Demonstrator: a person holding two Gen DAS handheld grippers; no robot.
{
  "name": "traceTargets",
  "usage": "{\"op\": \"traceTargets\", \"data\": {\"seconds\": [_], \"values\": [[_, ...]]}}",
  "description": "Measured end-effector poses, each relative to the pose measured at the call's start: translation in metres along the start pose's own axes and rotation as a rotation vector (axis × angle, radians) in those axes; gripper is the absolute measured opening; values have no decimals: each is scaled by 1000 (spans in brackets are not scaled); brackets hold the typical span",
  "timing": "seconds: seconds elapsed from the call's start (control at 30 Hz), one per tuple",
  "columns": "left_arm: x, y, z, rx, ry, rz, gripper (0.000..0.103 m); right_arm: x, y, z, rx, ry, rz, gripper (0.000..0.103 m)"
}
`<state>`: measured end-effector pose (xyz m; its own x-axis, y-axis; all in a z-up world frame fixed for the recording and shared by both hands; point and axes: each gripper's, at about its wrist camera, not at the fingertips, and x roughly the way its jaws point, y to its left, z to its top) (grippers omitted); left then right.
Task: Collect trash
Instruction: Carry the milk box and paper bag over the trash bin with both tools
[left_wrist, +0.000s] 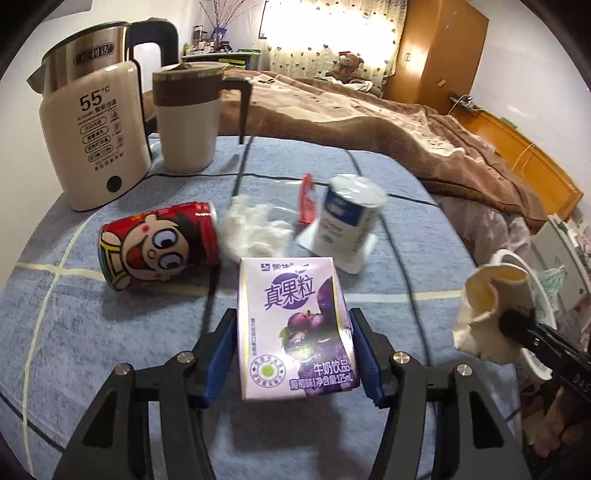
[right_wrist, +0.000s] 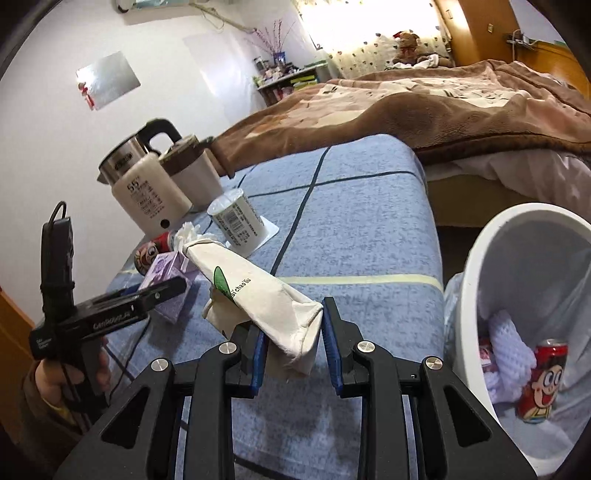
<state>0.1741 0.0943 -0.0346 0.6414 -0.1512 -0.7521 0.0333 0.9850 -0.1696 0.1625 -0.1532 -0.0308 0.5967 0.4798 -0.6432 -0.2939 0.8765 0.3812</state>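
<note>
A purple grape milk carton (left_wrist: 295, 325) sits on the blue checked tablecloth (left_wrist: 92, 332), and my left gripper (left_wrist: 293, 317) is shut on it, blue pads against both sides. My right gripper (right_wrist: 291, 314) is shut on a crushed cream paper cup (right_wrist: 266, 295), held in the air between the table's right edge and the white bin (right_wrist: 491, 236). In the left wrist view that paper cup (left_wrist: 487, 306) hangs off to the right. Lying behind the carton are a red cartoon can (left_wrist: 159, 247), a crumpled clear wrapper (left_wrist: 255, 229), a red scrap (left_wrist: 306, 199) and a white yogurt cup (left_wrist: 351, 218).
A cream kettle (left_wrist: 88, 122) and a lidded jug (left_wrist: 188, 118) stand at the table's back left, with a black cord trailing from them. The bin holds another red can (right_wrist: 543, 380) and white foam netting (right_wrist: 509, 347). A bed with a brown blanket (right_wrist: 443, 110) lies beyond the table.
</note>
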Motion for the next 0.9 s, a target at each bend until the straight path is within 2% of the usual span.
{"op": "traceTargets", "data": {"seconds": [0.5,0.67,0.9], "values": [[-38,-85,-2,127,-68,-144,61,-74,-29,-10,93,-140,-113,28],[-36,-121,-1,178,-66,-201,61,-102,-49,-14,123,-180,-198,29],[-28,-179,1,268,-47,-306,61,-138,-86,-18,188,-239,-363,29]]}}
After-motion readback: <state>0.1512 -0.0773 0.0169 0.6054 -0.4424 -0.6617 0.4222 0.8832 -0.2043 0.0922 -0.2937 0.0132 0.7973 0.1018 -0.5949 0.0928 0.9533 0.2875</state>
